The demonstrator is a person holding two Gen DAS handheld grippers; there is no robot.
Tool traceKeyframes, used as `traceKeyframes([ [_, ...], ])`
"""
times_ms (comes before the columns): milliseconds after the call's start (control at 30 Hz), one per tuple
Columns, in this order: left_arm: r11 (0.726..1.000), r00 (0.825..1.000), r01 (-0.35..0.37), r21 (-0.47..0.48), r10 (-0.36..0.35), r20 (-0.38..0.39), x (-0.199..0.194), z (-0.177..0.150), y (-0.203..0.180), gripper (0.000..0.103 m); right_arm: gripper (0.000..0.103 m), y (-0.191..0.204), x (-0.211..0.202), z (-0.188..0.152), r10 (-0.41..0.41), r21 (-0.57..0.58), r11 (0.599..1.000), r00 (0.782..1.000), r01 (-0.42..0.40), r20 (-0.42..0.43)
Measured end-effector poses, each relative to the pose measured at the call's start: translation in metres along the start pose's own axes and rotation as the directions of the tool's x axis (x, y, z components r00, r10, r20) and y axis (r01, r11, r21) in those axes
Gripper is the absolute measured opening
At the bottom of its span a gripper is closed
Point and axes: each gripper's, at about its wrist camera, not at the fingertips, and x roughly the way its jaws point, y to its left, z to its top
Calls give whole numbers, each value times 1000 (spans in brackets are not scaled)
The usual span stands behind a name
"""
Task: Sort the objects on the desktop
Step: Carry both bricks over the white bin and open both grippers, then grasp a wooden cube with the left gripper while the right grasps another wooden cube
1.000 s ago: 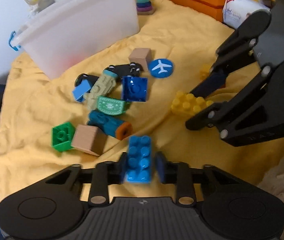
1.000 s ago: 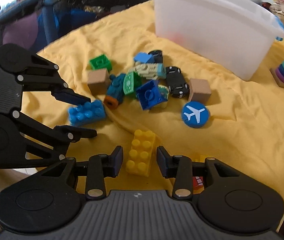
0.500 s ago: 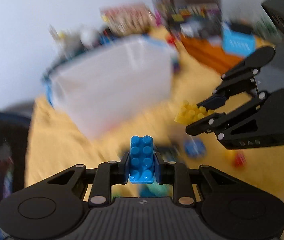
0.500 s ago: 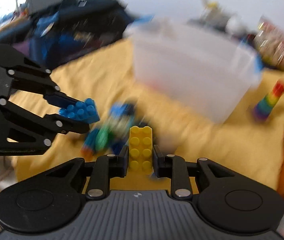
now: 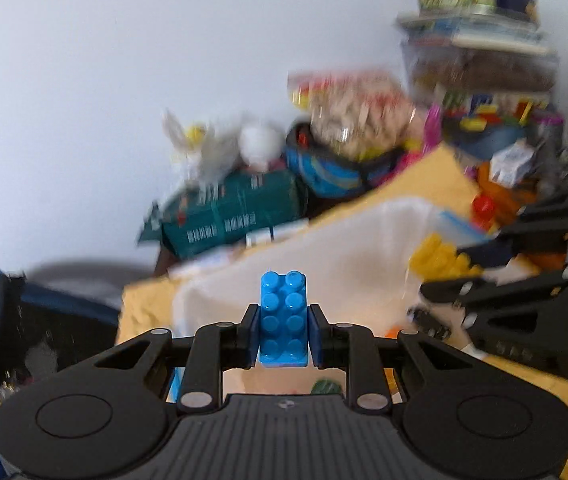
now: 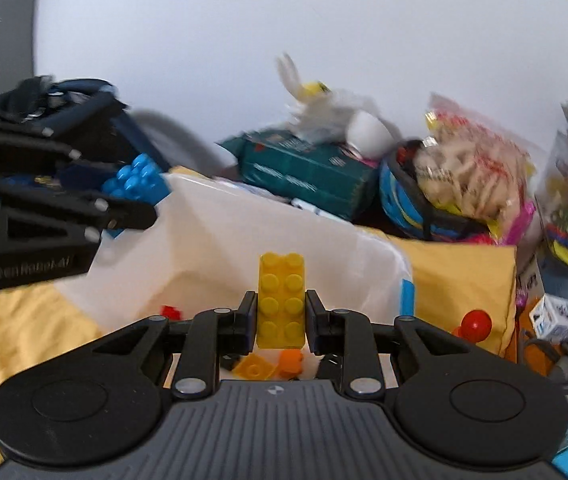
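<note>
since a second ago both grippers have come up off the yellow cloth [image 6: 463,276] and now hang over the white bin [image 6: 244,248]; the pile of toys they were working beside has dropped out of sight. a second ago the yellow brick lay loose between open jaws; now it is clamped.

left gripper [image 5: 283,332]: jaws closed on the blue brick [image 5: 283,316], pads pressing both long sides, studs facing the camera, brick sticking out forward past the fingertips. it sits above the bin's near part. from the right wrist view the same gripper [image 6: 124,196] shows at far left with the blue brick [image 6: 136,184] at the bin's left rim.

right gripper [image 6: 280,320]: jaws closed on the yellow brick [image 6: 282,300], held the same way, studs toward the camera, over the bin's opening. in the left wrist view it [image 5: 455,276] comes in from the right with the yellow brick [image 5: 439,260] above the bin [image 5: 343,248].

inside the bin, under the right gripper: a red piece [image 6: 172,312], an orange flat piece [image 6: 254,368] and an orange lump [image 6: 289,362]; details blurred.

behind the bin: a green box [image 6: 307,176], a white plush toy [image 6: 335,116] on top of it, a bag of snacks [image 6: 471,176]. a red ball top [image 6: 475,322] shows just right of the bin on the cloth. the background is motion-blurred in both views.
</note>
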Motion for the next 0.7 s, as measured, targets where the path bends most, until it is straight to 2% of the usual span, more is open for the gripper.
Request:
traceKeyframes([
  [67,998,999,28,-54,-31,-40,13,-10,3,28,28,-4,14,-6,-8,18,1000,999,9,-34],
  [133,995,996,37,-92,-44,-83,23,-19,1,29,34,-5,23,-12,-19,33,999,998,21,-53],
  [167,995,995,29,-100,-38,-93,22,-23,0,35,38,-5,26,-15,-28,42,999,998,30,-61],
  [233,994,995,35,-99,-44,-84,16,-27,0,43,38,-7,23,-17,-21,71,997,998,25,-55],
  [333,997,999,22,-68,-25,-40,-6,-30,-2,46,38,-10,6,-15,-3,90,996,1000,4,-14],
  [400,996,999,36,-84,-37,-10,-27,-35,-1,51,46,-11,-7,-13,15,96,995,1000,-17,19],
  [433,994,999,49,-94,-49,3,-36,-38,0,58,49,-11,-15,-15,26,96,995,999,-29,34],
  [467,993,998,62,-105,-61,14,-48,-46,1,62,54,-10,-24,-18,46,93,994,998,-50,50],
  [567,991,996,88,-103,-87,15,-74,-75,-2,65,56,-6,-48,-37,105,57,992,993,-108,61],
  [633,990,993,115,-86,-117,-15,-86,-101,-9,65,56,-1,-58,-56,123,21,992,992,-123,21],
  [700,990,989,124,-59,-129,-78,-94,-129,-21,65,55,4,-66,-81,139,12,990,990,-139,-35],
])
